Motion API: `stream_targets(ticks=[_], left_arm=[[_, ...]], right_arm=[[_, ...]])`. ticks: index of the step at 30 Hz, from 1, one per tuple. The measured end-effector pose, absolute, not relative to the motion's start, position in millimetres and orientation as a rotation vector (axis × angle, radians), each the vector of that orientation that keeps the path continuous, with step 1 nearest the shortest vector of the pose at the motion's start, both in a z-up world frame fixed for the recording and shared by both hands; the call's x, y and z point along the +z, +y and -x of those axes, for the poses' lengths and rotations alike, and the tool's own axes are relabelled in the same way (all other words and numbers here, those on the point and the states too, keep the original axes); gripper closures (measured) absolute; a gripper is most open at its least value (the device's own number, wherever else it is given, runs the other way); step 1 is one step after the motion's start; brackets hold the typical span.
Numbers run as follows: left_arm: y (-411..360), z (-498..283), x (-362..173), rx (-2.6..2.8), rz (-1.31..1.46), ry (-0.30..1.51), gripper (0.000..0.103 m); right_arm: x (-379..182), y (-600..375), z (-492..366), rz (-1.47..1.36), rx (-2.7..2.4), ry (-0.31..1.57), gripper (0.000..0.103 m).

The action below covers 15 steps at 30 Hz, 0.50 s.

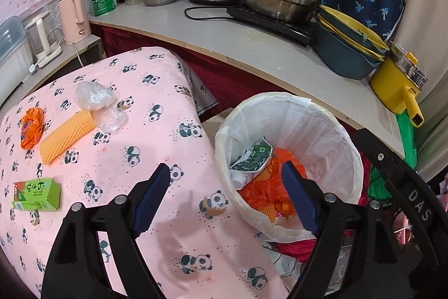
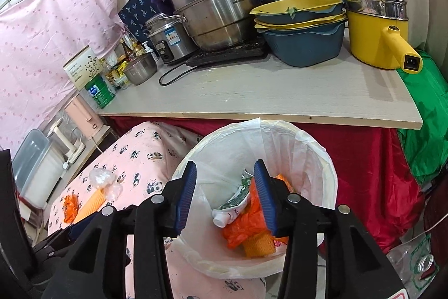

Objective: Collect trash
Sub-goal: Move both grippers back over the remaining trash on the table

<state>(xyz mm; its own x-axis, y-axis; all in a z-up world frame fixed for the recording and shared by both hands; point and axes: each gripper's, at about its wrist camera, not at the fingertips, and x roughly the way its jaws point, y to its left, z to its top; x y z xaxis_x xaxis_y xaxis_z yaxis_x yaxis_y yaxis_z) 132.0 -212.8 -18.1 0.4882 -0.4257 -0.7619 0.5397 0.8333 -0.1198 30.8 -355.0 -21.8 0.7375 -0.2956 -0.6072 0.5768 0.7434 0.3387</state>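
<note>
The table [image 1: 168, 142] is covered by a pink panda-print cloth. On it are laid a green carton [image 1: 36, 194], a yellow foam net [image 1: 65, 135], an orange wrapper [image 1: 31, 126] and crumpled clear plastic [image 1: 96, 98].

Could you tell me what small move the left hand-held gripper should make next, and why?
Probably swing the left hand-held gripper leftward toward the green carton on the panda cloth. Its jaws stand open and empty, and the carton looks like the nearest trash outside the lined bin.

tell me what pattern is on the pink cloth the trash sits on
Small black-and-white pandas on the pink cloth, clearest in the left wrist view.
</note>
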Motion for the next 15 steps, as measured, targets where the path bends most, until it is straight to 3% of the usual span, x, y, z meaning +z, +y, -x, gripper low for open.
stream_targets(ticks=[15], left_arm=[[-140.3, -148.2, -17.1, -0.474, -0.054, 0.890, 0.022]], right_arm=[[-12.3, -296.1, -53.2, -0.467, -0.422, 0.582, 0.054]])
